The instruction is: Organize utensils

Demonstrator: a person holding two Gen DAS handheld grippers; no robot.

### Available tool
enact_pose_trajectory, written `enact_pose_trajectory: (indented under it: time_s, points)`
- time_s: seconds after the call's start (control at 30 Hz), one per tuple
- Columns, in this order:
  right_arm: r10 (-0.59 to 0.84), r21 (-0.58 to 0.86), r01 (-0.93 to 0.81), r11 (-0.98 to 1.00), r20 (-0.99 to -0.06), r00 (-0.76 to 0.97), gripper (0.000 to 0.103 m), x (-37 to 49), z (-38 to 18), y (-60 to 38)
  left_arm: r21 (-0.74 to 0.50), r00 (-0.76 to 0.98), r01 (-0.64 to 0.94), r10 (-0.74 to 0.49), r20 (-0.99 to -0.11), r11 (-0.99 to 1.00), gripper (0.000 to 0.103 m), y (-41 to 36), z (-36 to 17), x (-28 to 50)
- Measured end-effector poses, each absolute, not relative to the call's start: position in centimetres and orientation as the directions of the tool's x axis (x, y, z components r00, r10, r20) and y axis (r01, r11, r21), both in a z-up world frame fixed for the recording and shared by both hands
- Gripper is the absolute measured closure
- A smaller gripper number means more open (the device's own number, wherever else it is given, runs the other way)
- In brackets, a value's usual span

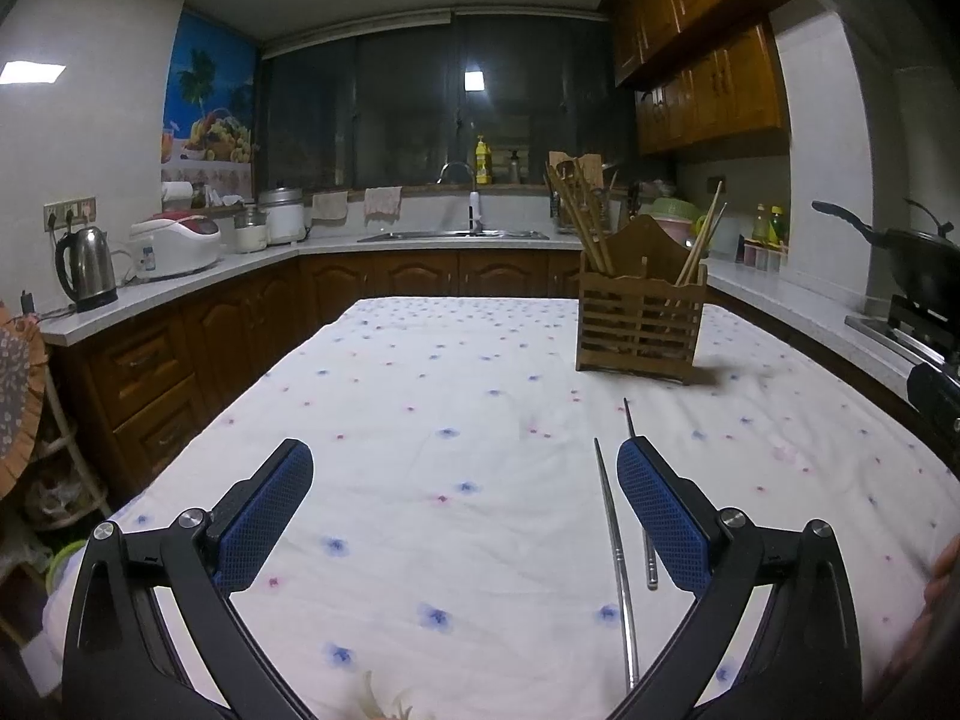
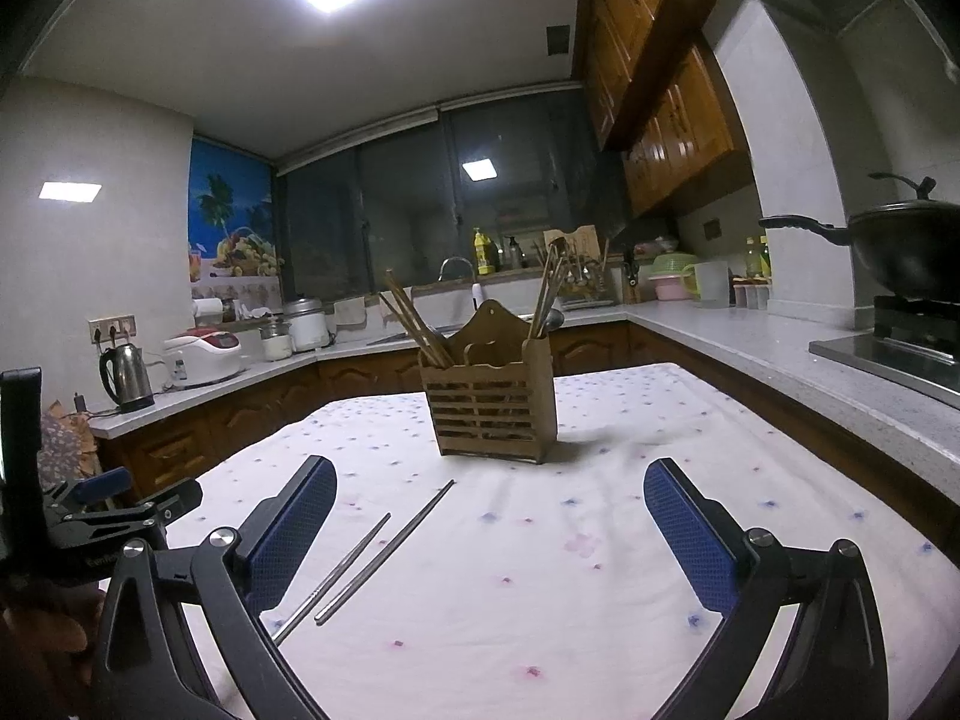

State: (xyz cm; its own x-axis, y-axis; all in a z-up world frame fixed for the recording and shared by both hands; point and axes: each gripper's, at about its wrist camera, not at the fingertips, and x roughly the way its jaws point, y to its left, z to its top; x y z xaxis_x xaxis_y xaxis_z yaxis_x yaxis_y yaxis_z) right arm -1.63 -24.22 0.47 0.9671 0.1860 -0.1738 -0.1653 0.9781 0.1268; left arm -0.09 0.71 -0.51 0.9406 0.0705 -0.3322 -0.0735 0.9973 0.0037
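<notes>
Two metal chopsticks [image 2: 384,552] lie pointing toward holder [image 2: 489,414].

**Home kitchen**

We see wooden cabinets [image 1: 708,78] over an L-shaped counter [image 1: 252,267]. Sink with faucet [image 1: 456,171] under the dark window [image 1: 420,108]. Kettle [image 1: 87,270] and rice cooker [image 1: 177,243] at the counter's left end, wok [image 2: 900,252] on the stove at right. Cloth-covered table [image 1: 450,450] in the middle.
</notes>
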Motion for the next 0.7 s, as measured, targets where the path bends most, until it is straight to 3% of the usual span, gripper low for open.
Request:
enact_pose_trajectory:
  time_s: [0.7]
  points:
    - [0.192, 0.133, -0.17, 0.976, -0.175, 0.966, 0.0, -1.72, 0.6, -23.57, 0.003, 0.939, -0.067, 0.064, -0.339, 0.998, 0.0, 0.67, -0.34, -0.04]
